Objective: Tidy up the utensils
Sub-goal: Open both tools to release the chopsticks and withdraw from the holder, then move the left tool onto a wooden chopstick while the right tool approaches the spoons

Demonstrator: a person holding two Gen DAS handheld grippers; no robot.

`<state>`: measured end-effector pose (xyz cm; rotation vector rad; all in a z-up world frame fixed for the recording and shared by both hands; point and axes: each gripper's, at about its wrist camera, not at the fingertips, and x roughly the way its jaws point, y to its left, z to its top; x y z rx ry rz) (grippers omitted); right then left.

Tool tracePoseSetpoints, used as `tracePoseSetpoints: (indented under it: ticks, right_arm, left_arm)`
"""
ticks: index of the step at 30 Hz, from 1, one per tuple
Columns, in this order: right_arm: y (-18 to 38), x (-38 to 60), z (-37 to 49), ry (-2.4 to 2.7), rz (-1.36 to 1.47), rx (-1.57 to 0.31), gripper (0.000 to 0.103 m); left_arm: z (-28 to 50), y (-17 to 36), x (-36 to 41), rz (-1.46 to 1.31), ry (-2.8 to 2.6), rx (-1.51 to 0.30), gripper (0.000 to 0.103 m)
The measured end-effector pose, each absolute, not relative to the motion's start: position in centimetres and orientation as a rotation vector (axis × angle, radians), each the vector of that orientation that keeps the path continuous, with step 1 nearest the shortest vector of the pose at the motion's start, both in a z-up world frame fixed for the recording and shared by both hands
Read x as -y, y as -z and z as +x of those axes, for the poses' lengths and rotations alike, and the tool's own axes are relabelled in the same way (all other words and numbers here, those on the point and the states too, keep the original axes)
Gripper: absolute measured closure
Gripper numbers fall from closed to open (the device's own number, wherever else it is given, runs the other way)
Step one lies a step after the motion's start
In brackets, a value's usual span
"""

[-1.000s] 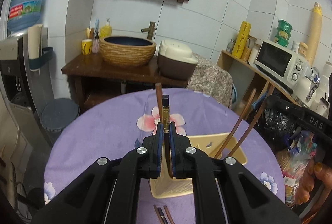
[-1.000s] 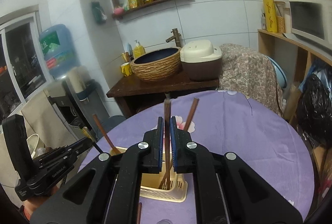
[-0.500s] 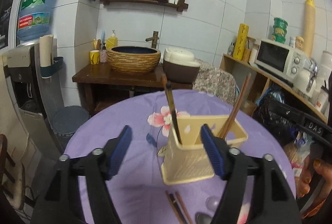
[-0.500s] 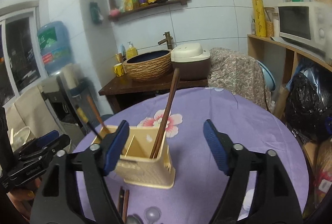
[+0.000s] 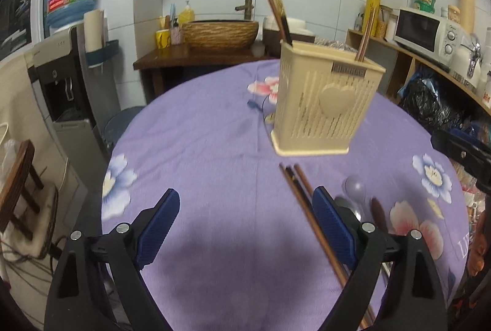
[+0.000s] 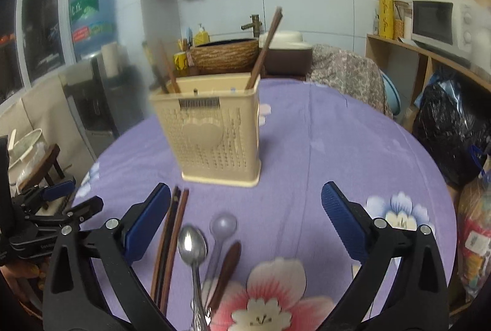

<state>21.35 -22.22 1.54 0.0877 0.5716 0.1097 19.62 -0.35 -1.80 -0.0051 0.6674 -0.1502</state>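
A beige slotted utensil holder [image 5: 322,104] stands on the purple floral tablecloth [image 5: 208,147]; it also shows in the right wrist view [image 6: 214,128]. Chopsticks [image 5: 279,18] lean in its left side and one pair [image 6: 265,48] in its right side. Loose chopsticks [image 6: 170,245], a metal spoon [image 6: 192,248], a clear plastic spoon [image 6: 222,225] and a dark wooden spoon [image 6: 225,272] lie on the cloth in front of the holder. My left gripper [image 5: 245,226] is open and empty, low over the cloth. My right gripper [image 6: 245,223] is open and empty above the loose utensils.
The round table's edge [image 5: 122,153] curves off at left. A wooden chair [image 5: 21,186] and a water dispenser [image 5: 61,76] stand to the left. A wooden sink stand [image 5: 199,55] is behind, and a shelf with a microwave [image 5: 426,30] and black bag [image 6: 451,128] at right.
Both grippers opened and let go of their chopsticks into the holder, then pulled back and down toward the near side of the table, so the holder now stands farther away.
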Motion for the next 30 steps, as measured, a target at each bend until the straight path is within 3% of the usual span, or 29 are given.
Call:
tracePoseSetpoints:
  ticks: [12,21,30]
  right_arm:
    - [4.0,23.3,16.6,0.016,0.071,-0.676,0.006]
    - [4.8,24.0,15.9,0.039,0.078,-0.701,0.006]
    - [4.9,24.7,15.6,0.047,0.099,-0.711,0.006]
  left_arm:
    - [16.3,5.8,0.5,-0.048,0.140,-0.775,0.018]
    - [16.8,6.8,4.3,-0.026,0.247,-0.835,0.043]
    - [17.2,8.0,7.0,0.029,0.248,-0.868,0.050]
